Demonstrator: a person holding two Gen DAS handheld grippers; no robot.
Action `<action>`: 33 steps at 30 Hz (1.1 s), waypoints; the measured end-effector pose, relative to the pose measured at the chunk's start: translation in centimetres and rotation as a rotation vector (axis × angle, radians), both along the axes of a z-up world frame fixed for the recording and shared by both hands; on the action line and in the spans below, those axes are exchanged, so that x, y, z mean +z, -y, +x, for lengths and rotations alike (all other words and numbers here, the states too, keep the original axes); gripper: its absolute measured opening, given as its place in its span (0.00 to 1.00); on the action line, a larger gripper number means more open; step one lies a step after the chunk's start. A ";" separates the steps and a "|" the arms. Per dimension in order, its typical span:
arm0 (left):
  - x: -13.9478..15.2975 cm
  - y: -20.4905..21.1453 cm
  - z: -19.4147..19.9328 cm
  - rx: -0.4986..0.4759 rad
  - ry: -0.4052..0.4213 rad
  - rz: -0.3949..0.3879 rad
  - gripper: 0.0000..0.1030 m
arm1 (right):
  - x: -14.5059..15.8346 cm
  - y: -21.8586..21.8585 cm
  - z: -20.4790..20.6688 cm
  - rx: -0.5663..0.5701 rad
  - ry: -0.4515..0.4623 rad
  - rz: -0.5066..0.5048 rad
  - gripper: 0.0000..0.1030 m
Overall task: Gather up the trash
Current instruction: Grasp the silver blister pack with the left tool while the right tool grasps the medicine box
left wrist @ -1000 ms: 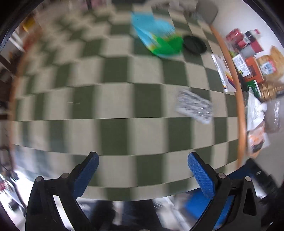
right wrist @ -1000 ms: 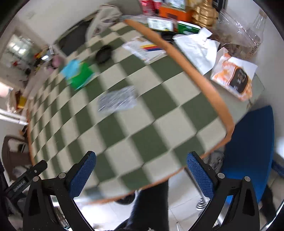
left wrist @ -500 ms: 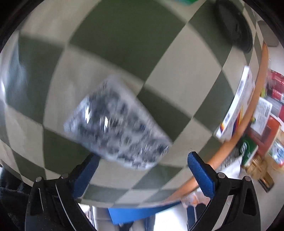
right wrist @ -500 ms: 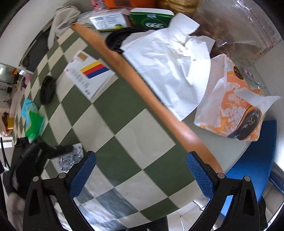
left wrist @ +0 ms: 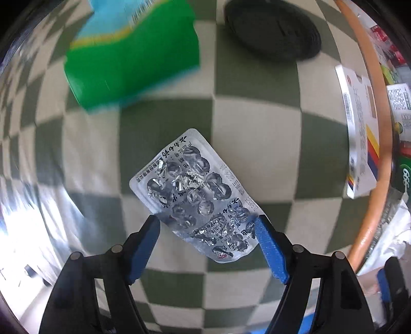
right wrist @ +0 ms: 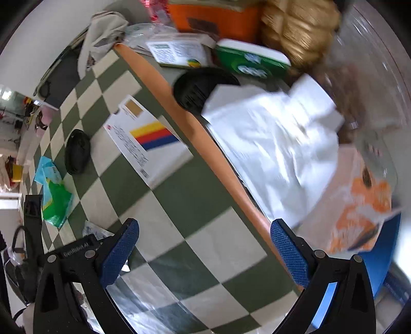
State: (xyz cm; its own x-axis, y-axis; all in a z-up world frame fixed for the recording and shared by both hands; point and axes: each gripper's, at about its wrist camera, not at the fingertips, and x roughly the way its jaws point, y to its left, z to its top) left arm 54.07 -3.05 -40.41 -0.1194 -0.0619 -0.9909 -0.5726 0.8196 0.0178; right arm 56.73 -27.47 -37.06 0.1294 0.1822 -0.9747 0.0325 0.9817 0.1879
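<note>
A used silver pill blister pack (left wrist: 197, 197) lies between the blue pads of my left gripper (left wrist: 206, 223), which is closed in on its two sides above the green-and-white checked tablecloth (left wrist: 257, 141). A green and blue wrapper (left wrist: 133, 54) and a black lid (left wrist: 272, 33) lie beyond it. My right gripper (right wrist: 204, 231) is open and empty over the table's orange edge (right wrist: 213, 151). In the right wrist view the blister pack (right wrist: 95, 230) peeks out beside the left gripper's black body (right wrist: 77, 248). A crumpled white paper (right wrist: 272, 144) and an orange wrapper (right wrist: 359, 205) lie past the edge.
A white box with yellow, red and blue stripes (right wrist: 146, 138) lies near the orange edge; it also shows in the left wrist view (left wrist: 359, 133). A second black lid (right wrist: 203, 87), a green tin (right wrist: 251, 61), an orange box (right wrist: 218, 18) and a blue chair (right wrist: 382, 259) sit on the right.
My left gripper has dropped to the blister pack and narrowed its jaws onto it. My right gripper has swung toward the orange edge and the white paper, jaws still wide.
</note>
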 end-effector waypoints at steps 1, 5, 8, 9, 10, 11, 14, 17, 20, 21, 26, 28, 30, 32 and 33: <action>0.2 -0.2 0.1 -0.020 0.009 0.039 0.72 | 0.0 -0.5 0.4 0.013 0.005 -0.001 1.00; 0.6 -1.1 0.1 -0.036 0.036 0.103 0.70 | -0.4 -1.8 1.7 0.044 -0.002 0.021 1.00; 0.0 -2.7 -0.9 0.113 0.077 -0.031 0.70 | -0.8 -3.8 3.4 0.095 0.030 0.025 1.00; -0.2 -2.9 -1.1 0.150 0.084 -0.057 0.70 | -0.8 -4.2 3.8 0.108 0.041 0.021 1.00; -0.4 -3.0 -1.4 0.193 0.087 -0.069 0.70 | -1.0 -5.0 4.5 0.129 0.055 0.011 1.00; -0.4 -3.3 -1.5 0.212 0.086 -0.059 0.70 | -1.2 -5.5 5.0 0.143 0.064 0.007 1.00; -0.4 -3.8 -1.8 0.254 0.093 -0.024 0.70 | -2.0 -7.7 7.1 0.202 0.090 -0.017 1.00; -0.7 -4.2 -2.2 0.307 0.078 0.001 0.70 | -3.5 -10.1 8.5 0.276 0.079 -0.041 0.91; -1.3 -4.3 -1.0 0.312 0.035 0.049 0.71 | -4.9 -11.5 8.9 0.324 0.080 -0.126 0.78; -1.3 -5.0 -0.2 0.291 0.020 0.079 0.72 | -5.1 -11.8 8.8 0.337 0.088 -0.139 0.78; -1.5 -2.3 0.5 0.019 0.039 0.156 0.66 | -5.3 -11.2 7.1 0.346 0.078 -0.127 0.71; -1.9 -1.3 -0.3 -0.071 0.038 0.152 0.66 | -5.4 -10.6 5.7 0.340 0.048 -0.111 0.62; -2.5 -0.4 -2.3 -0.148 0.029 0.123 0.66 | -5.4 -9.9 4.1 0.341 0.025 -0.105 0.54; -2.9 -0.7 -4.2 -0.161 0.013 0.080 0.66 | -6.0 -9.2 2.5 0.338 -0.031 -0.076 0.54; -3.1 -0.9 -4.8 -0.151 0.014 0.057 0.68 | -6.6 -8.5 1.4 0.318 -0.077 -0.055 0.55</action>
State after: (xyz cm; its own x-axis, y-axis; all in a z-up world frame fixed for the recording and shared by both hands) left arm 49.30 -2.13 -43.56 -0.1089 0.0121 -0.9940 -0.4435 0.8943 0.0595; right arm 58.14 -18.93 -43.70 -0.0002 0.1490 -0.9888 -0.2655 0.9533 0.1437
